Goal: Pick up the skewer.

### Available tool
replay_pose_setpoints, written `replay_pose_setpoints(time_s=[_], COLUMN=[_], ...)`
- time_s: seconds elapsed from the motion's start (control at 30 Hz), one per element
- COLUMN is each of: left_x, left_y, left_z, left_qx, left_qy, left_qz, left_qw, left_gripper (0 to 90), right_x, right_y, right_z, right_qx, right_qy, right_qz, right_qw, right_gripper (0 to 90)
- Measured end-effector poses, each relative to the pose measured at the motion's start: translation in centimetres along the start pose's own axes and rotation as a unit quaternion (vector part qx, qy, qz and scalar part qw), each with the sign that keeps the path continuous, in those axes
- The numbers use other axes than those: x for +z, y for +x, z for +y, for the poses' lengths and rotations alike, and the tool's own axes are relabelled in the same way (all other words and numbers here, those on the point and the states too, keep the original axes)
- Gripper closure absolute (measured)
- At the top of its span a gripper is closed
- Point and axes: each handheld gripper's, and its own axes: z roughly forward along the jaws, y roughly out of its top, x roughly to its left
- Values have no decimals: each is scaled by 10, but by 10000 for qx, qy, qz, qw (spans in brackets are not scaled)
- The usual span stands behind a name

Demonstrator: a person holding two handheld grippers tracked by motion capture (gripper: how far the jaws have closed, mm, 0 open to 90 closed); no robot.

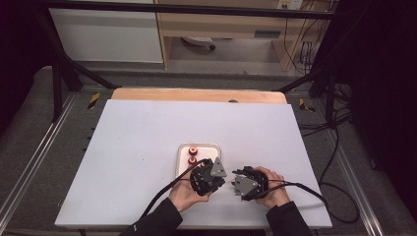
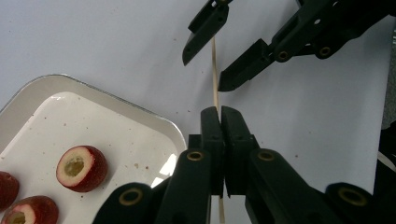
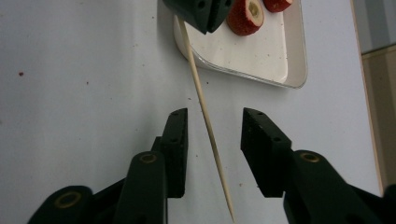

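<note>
High view overhead facing forward, both gripper views close, sharing the tray (image 2: 28, 93).

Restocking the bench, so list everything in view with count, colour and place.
thin wooden skewer: one, pale tan, clamped in the left gripper, running between the right gripper's jaws
cored red fruit pieces: three, red with pale centres, in the tray
shallow metal tray: one, silver-white, mid-table
flat table top: one, white
left gripper: one, black, shut on the skewer
right gripper: one, black, jaws apart either side of the skewer
hands: two, at the near edge
</note>
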Motion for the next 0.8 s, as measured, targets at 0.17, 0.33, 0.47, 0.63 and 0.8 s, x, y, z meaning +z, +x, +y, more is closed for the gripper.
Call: replay_pose_setpoints(time_s=[0.17,0.33,0.47,0.63,0.8], left_x=[-1,-1,-2,-2,-2], left_y=[0,0,1,1,2], left_z=[0,0,0,-1,-1], left_qx=[32,50,68,83,82], left_qy=[31,46,89,116,121], left_qz=[-30,-48,-58,-79,-76], left_qw=[10000,10000,9999,9999,9999], left_gripper=[887,887,887,887,887], right_x=[1,2,2,1,1], right_y=[0,1,1,2,2], right_z=[-2,-2,-2,-3,-3], right_qx=[-348,-574,-669,-801,-915], right_qy=[32,56,69,87,148], right_qz=[6,30,63,51,31], right_qw=[9994,9983,9977,9967,9957], right_gripper=[711,764,811,841,869])
